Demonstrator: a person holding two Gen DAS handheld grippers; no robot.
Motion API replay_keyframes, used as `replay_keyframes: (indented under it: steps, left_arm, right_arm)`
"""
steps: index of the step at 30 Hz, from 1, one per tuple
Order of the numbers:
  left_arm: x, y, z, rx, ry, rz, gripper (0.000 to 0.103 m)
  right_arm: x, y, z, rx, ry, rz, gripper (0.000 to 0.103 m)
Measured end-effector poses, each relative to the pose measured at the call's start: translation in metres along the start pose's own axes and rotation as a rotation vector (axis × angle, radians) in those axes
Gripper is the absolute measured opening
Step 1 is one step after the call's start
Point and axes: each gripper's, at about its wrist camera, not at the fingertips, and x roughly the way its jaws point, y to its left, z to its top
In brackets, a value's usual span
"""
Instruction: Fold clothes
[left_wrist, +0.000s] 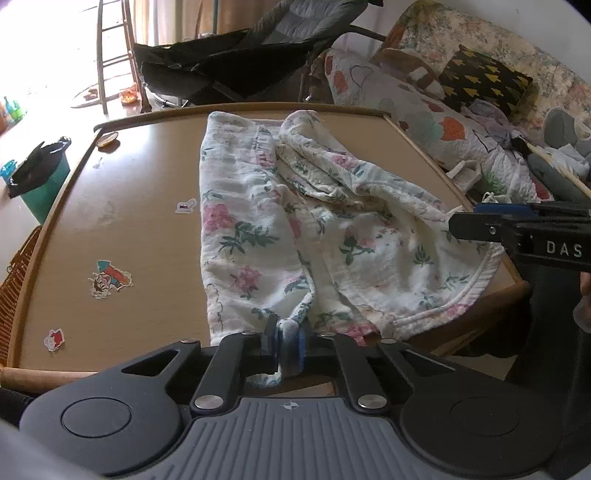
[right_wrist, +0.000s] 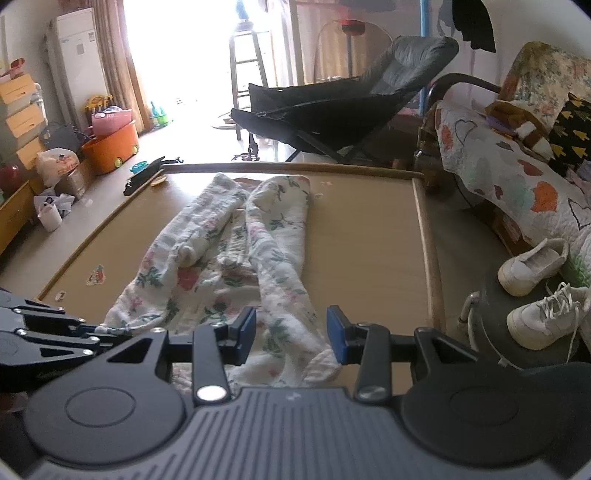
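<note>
Left tongs (left_wrist: 283, 341) pinch a bunched hem of the floral garment (left_wrist: 295, 229) at the counter's (left_wrist: 122, 206) near edge; right tongs (right_wrist: 291, 334) hover open above it. Soft, light muslin; best gripped at hems.

Garment (left_wrist: 258, 229): crinkled matt floral cotton-like cloth. Table (left_wrist: 122, 206): smooth wood-look top, slight sheen. Gripper bodies: matt black plastic, shiny metal rivets (right_wrist: 211, 393).
</note>
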Motion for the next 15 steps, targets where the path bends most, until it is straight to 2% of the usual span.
replay_keyframes:
  steps: [4,8,11,15]
  left_arm:
    - [-0.005,0.006,0.001,-0.038,-0.006,-0.017,0.018]
    - [-0.013,0.015,0.003,-0.097,-0.053,-0.048,0.027]
    - [-0.02,0.021,0.003,-0.146,-0.088,-0.099,0.034]
    - [-0.023,0.022,0.002,-0.17,-0.11,-0.17,0.036]
  right_arm:
    - [-0.005,-0.004,0.001,0.026,-0.001,0.008,0.041]
    - [-0.01,-0.013,0.002,0.079,0.006,0.032,0.041]
    - [-0.012,-0.025,0.002,0.151,0.015,0.04,0.042]
    - [-0.005,-0.042,-0.002,0.256,0.043,0.041,0.042]
